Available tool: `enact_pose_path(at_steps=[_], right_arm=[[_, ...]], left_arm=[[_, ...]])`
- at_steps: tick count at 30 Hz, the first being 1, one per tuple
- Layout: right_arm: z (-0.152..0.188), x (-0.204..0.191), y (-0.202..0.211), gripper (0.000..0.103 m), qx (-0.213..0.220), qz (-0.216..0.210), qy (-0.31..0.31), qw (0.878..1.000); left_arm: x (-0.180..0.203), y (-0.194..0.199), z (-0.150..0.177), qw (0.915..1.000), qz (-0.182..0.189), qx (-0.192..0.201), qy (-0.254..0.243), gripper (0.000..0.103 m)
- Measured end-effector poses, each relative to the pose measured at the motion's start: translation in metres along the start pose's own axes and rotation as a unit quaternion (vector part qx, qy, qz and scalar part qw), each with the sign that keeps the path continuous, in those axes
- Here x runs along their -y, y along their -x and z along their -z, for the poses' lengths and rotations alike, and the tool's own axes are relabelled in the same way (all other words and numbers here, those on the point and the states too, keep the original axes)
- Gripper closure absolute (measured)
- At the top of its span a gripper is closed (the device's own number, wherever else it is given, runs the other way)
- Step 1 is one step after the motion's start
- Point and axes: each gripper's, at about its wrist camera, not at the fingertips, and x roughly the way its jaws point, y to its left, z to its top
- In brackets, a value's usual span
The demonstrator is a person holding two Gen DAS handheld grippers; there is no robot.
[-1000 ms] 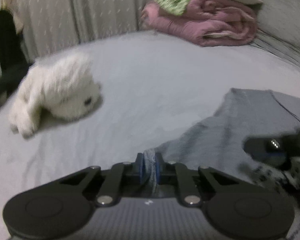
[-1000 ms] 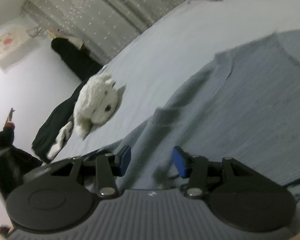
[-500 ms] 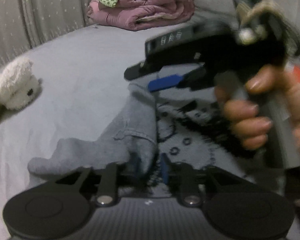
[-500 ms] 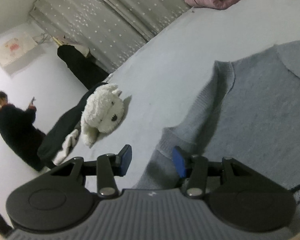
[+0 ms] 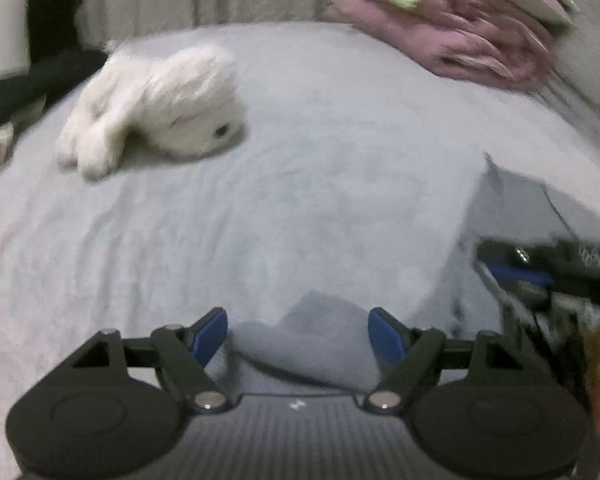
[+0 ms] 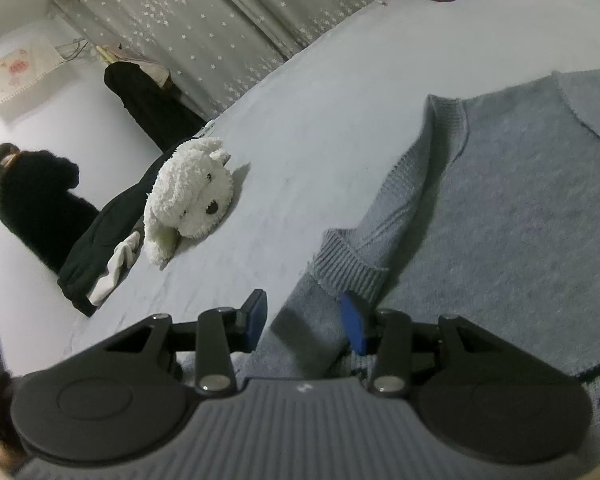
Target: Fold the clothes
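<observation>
Fingers of both the left gripper (image 5: 298, 334) and right gripper (image 6: 304, 322) are spread wide, holding nothing, over the grey knit sweater (image 6: 520, 200) lying on the pale bedsheet (image 6: 320, 120).

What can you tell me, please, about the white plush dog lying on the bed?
The fluffy white plush dog has shaggy, towel-like fur, floppy ears, a dark eye and a black nose. It lies on its side on the pale grey bedsheet, head toward the grey knitted sweater but well apart from it. Its back end lies against a dark garment at the bed's edge.
</observation>
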Motion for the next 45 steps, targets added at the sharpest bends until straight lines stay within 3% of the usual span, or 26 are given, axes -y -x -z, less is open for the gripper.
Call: enact_pose_path(at_steps=[3,6,10,14,20,25,34,38,45], right_arm=[[-0.001,0.003,0.0,0.057,0.0,-0.004,-0.006,1.0],[-0.001,0.004,0.0,0.058,0.0,-0.005,-0.01,1.0],[-0.001,0.003,0.001,0.058,0.001,-0.002,-0.004,1.0],[-0.001,0.003,0.002,0.058,0.005,-0.001,-0.001,1.0],[-0.002,0.004,0.01,0.058,0.035,-0.002,-0.002,0.999],[-0.004,0.005,0.012,0.058,0.048,-0.002,-0.009,0.999],[-0.006,0.006,0.013,0.058,0.067,-0.004,-0.014,0.998],[-0.006,0.007,0.012,0.058,0.064,-0.001,-0.013,0.998],[-0.002,0.007,0.003,0.058,0.05,0.02,0.008,0.999]], left_arm=[[-0.006,-0.01,-0.003,0.9998,0.014,0.006,-0.013,0.028],[0.001,-0.019,-0.001,0.9977,0.02,0.001,-0.065,0.032],[0.014,-0.029,0.009,0.9946,0.009,-0.012,-0.103,0.045],[0.025,-0.024,0.013,0.9943,0.018,0.008,-0.105,0.099],[0.021,-0.006,0.01,0.9945,-0.038,0.076,-0.062,0.1],[-0.001,0.01,-0.007,0.9873,-0.081,0.137,0.002,0.1],[-0.037,0.036,-0.004,0.9496,-0.134,0.26,0.112,0.1],[-0.045,0.025,0.004,0.9414,-0.169,0.261,0.131,0.1],[-0.068,-0.01,0.01,0.9388,-0.188,0.21,0.198,0.099]])
